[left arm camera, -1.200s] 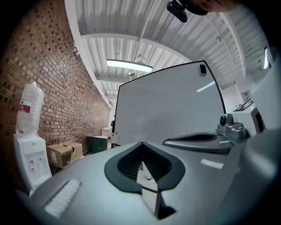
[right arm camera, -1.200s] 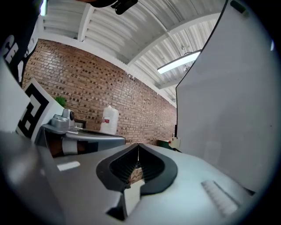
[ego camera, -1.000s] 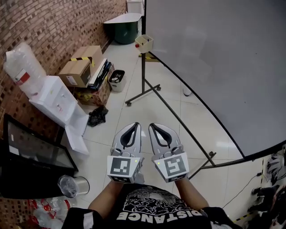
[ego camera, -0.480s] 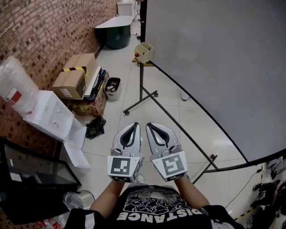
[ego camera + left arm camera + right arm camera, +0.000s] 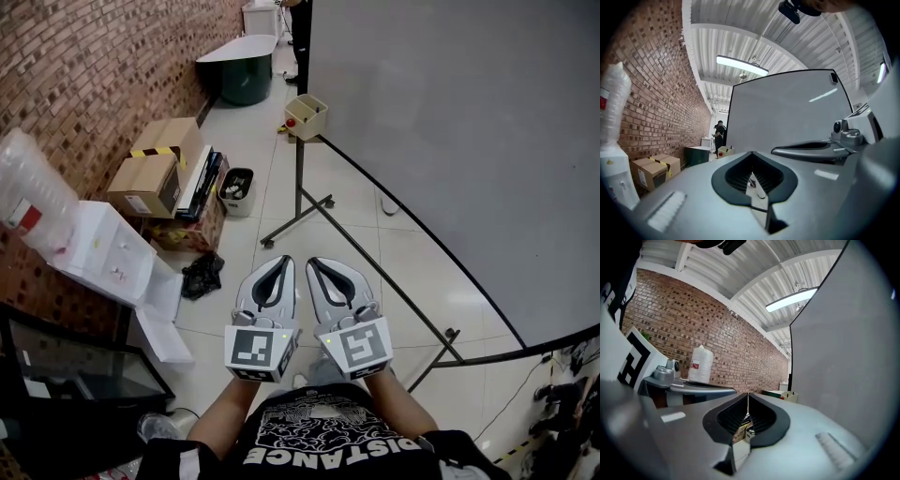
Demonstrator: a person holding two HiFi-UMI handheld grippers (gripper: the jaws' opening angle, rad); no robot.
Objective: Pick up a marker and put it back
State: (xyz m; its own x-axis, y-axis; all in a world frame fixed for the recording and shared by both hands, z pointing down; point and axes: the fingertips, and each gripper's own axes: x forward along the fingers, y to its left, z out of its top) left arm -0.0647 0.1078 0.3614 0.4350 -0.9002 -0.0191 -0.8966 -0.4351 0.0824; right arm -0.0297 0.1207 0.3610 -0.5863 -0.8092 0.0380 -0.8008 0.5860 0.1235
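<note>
At six o'clock, side by side, the left gripper (image 5: 284, 262) and right gripper (image 5: 316, 262) each have jaws pressed together on nothing. Beyond them, at twelve o'clock, a small box (image 5: 306, 116) sits by the whiteboard (image 5: 450, 122); any marker is too small to tell.

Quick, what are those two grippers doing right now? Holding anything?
Left gripper: closed, holding nothing.
Right gripper: closed, holding nothing.
</note>
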